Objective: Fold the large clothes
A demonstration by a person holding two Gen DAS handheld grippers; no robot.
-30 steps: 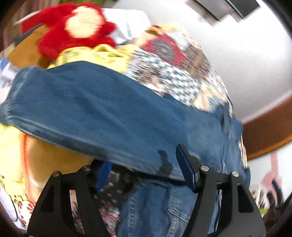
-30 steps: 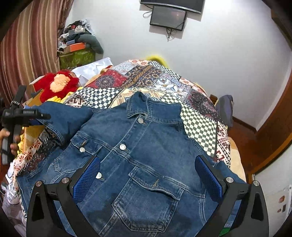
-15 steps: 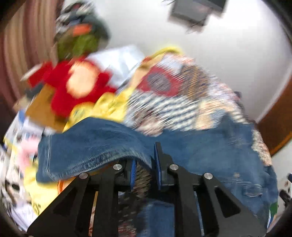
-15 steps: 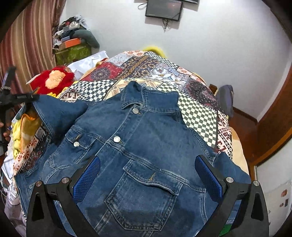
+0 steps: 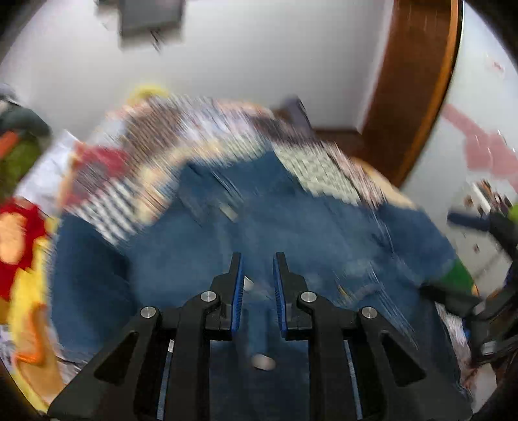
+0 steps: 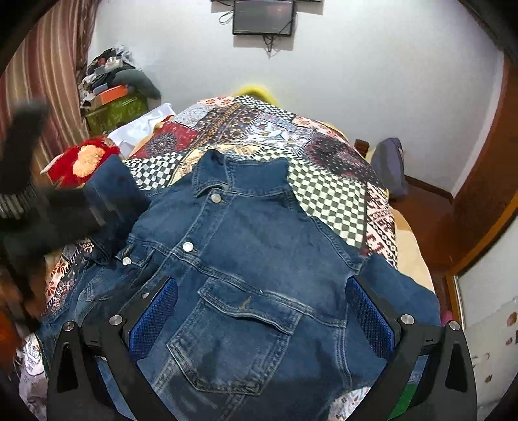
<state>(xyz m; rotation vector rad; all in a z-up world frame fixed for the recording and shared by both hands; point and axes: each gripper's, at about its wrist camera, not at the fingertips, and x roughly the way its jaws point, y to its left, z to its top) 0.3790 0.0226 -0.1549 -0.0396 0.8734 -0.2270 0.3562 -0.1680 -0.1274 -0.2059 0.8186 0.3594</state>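
A blue denim jacket lies front up on the patchwork bedspread, collar towards the far wall. Its left sleeve is lifted and folded in over the jacket's left side. My left gripper shows blurred at the left, beside that sleeve. In the blurred left wrist view the left gripper hangs over the jacket, jaws a narrow gap apart with nothing clearly between them. My right gripper is open wide and empty above the jacket's lower front.
A red plush toy and white cloth lie at the bed's left. Cluttered boxes stand by the striped curtain. A screen hangs on the far wall. A wooden door frame stands at right.
My left gripper shut on the sleeve, carried it up and right over the jacket, and its jaws now stand slightly apart. The right gripper stayed open and drifted a little forward.
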